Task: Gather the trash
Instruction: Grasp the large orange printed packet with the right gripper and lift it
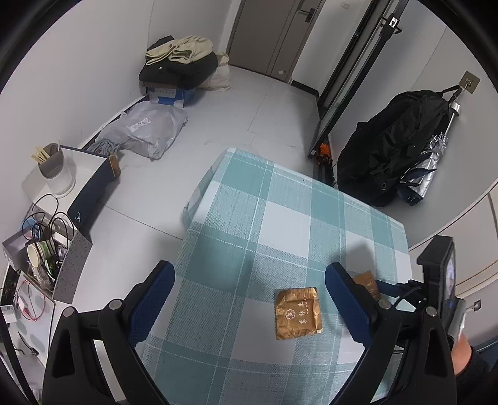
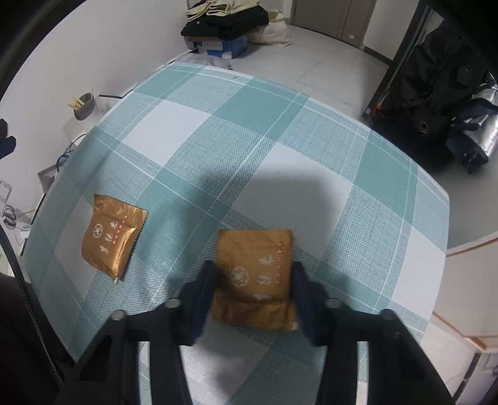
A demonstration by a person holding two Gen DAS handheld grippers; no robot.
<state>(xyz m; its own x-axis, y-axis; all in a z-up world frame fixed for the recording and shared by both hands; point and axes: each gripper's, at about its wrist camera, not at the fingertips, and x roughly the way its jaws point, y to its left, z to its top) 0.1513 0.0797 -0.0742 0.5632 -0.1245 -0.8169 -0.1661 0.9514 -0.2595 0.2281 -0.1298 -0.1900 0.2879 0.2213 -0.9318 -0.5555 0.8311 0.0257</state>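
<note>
From my right wrist camera, one packet [image 2: 255, 277] lies on the table [image 2: 280, 140] at 6 o'clock, between my right gripper's [image 2: 253, 280] fingers. A second packet [image 2: 112, 233] lies at 9 o'clock, well apart. Off the table at 12 o'clock, a pile of clothes [image 2: 224, 15] rests on a box [image 2: 221, 45].
</note>
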